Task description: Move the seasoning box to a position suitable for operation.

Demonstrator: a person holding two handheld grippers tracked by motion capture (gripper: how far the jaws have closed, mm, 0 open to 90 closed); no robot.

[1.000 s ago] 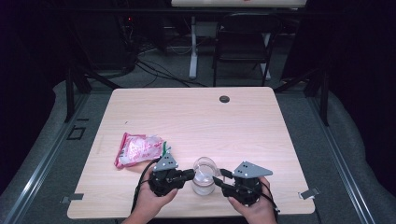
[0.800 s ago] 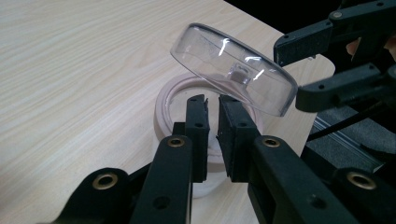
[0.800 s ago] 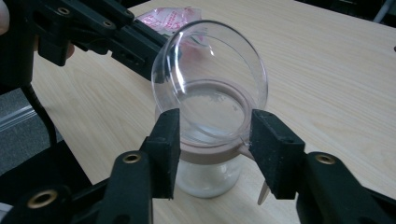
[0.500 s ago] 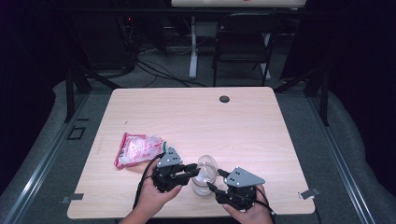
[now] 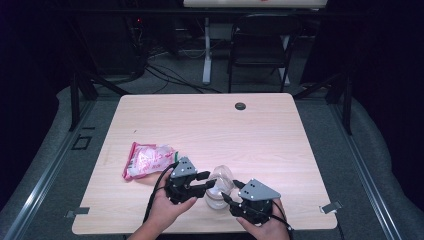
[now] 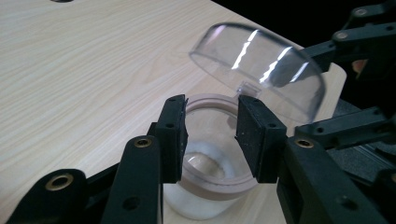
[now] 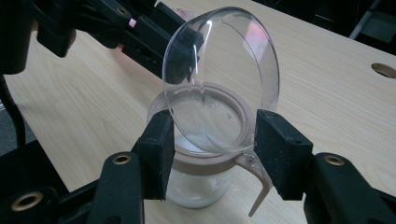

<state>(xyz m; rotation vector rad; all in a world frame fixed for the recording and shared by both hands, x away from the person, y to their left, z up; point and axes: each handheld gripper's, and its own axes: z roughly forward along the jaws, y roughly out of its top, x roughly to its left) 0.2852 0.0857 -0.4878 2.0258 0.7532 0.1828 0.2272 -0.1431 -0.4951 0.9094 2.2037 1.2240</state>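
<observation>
My right gripper clamps the jar at the table's six o'clock edge, dome lid flipped up. My left gripper, jaws just opening, holds nothing. Next: fetch the snack packet at ten o'clock.

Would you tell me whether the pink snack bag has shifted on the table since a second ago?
No. The pink snack bag lies at the same spot near the table's left edge, beside the left gripper.

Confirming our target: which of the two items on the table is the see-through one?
The jar, with its clear domed lid tipped open. The other item, the bag to its left, is pink.
</observation>
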